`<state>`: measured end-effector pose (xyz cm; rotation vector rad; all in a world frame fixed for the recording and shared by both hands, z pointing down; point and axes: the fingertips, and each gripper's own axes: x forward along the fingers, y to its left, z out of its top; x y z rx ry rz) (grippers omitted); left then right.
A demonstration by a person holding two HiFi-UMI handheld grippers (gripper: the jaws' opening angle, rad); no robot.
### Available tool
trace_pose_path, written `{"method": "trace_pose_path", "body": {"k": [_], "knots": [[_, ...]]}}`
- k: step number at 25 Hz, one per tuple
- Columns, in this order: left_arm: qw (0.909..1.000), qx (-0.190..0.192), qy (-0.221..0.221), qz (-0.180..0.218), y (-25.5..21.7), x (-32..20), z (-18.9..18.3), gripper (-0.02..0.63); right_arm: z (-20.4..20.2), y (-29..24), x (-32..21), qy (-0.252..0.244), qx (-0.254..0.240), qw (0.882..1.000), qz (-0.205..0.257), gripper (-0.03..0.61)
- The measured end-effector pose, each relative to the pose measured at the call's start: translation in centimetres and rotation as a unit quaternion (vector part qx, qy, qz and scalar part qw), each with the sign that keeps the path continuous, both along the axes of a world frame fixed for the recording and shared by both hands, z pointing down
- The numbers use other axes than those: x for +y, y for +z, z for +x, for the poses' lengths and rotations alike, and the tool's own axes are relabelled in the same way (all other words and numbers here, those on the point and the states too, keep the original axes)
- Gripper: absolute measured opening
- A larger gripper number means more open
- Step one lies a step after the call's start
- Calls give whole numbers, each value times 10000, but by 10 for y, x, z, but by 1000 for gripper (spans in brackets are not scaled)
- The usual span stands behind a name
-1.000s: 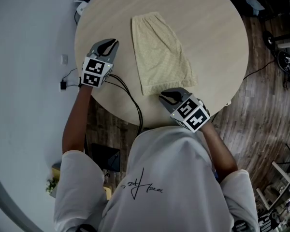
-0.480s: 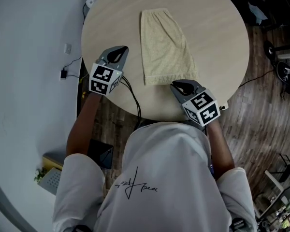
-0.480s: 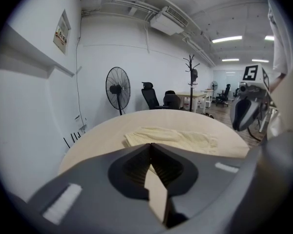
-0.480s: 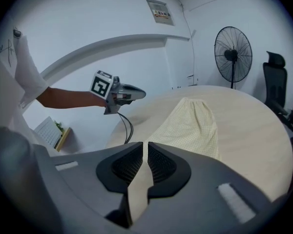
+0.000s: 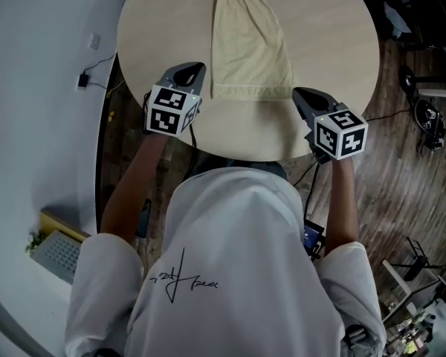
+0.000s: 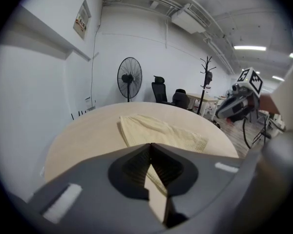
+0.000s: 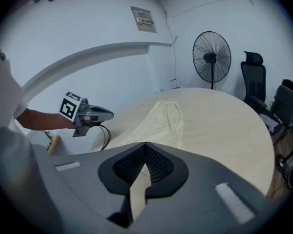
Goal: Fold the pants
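1. The round wooden bench (image 5: 334, 43) fills the far part of the head view. Wooden floor (image 5: 401, 169) lies to its right.
2. The person (image 5: 230, 259) in a white shirt stands at the near edge of the bench and holds one tool in each hand.
3. The pale yellow pants (image 5: 249, 43) lie flat in the middle of the bench, folded into a narrow strip that runs from near to far. The wider end is the near one.
4. The left tool (image 5: 195, 68) is just beside the near left corner of the pants. Its jaws have just been closing and their tips now meet, with nothing between them.
5. The right tool (image 5: 301, 92) is just beside the near right corner of the pants. Its jaws have just been closing and are now pressed together, also on nothing.
6. A black cable (image 5: 191, 141) hangs from the left tool over the near edge of the bench.
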<state>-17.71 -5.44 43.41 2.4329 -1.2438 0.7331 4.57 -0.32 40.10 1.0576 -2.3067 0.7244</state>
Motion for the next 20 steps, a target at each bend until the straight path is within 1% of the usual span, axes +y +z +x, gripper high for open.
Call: {"method": "trace_pose_path", "body": {"k": [3,7,10,13,15,17,20], "knots": [[9996,77,-131,-242,16,12,3,57,22,12,-9,241,162,9996,-66,0],[9967,228,-402,-661,43,22,6,56,39,36,-18,416,375,9982,-221,0],[9937,169,-629,-913,65,28,4,57,45,55,-22,654,397,9965,-344,0],[9901,113,-883,-1087,82,32,-1,57,46,73,-26,996,185,9935,-512,3],[9873,139,-1035,-1194,90,35,-3,58,47,87,-28,1271,-21,9894,-705,27],[9847,218,-1126,-1309,95,37,0,58,49,104,-28,1577,-223,9825,-963,66],[9795,380,-1284,-1503,104,40,2,60,56,129,-24,2101,-493,9672,-1342,86]]}}
